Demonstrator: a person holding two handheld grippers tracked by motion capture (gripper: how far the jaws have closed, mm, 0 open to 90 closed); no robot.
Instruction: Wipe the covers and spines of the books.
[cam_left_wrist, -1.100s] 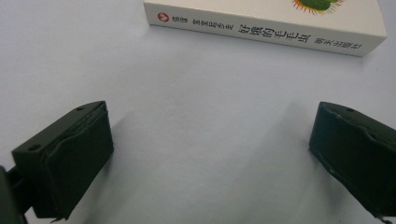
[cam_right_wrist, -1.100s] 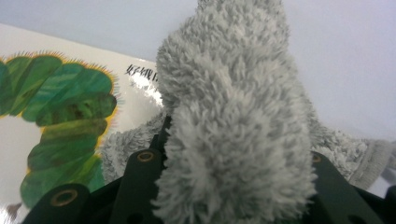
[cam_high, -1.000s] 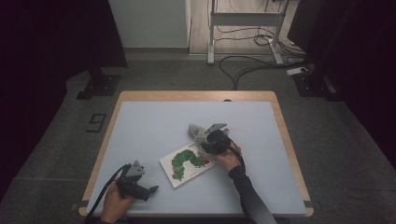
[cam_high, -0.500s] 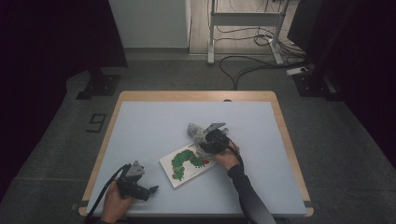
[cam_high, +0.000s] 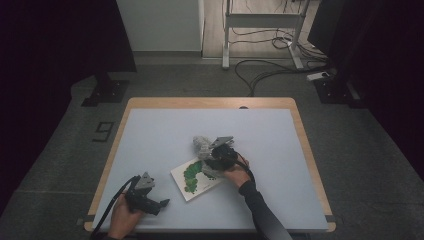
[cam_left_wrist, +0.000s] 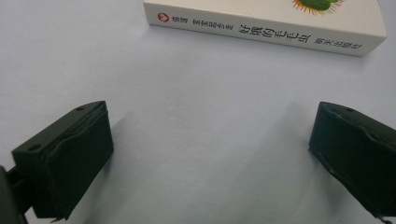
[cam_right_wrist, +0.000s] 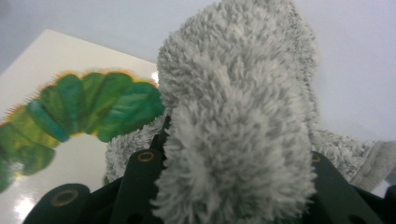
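Cloth (cam_high: 202, 145), fluffy and grey, sits near the middle of the table (cam_high: 300, 165) in the high view, bunched up in the right gripper (cam_high: 216, 155), right at the far corner of a book (cam_high: 192, 179) with a green caterpillar on the cover. Can't tell from up there if the cloth is touching the book or hanging just over it. Left gripper (cam_high: 159, 204) is down by the near left edge, resting low on the table, well apart from the book.

Left gripper view: the two black jaws are spread wide with just bare table between them. The book's (cam_left_wrist: 266, 28) spine lies across the top, red logo and printed characters on it.

Right gripper view: the cloth (cam_right_wrist: 238, 130) is a thick wad pinched tight between the jaws, puffing out over them. The book cover (cam_right_wrist: 70, 112) is off to the left below it, caterpillar arching across.
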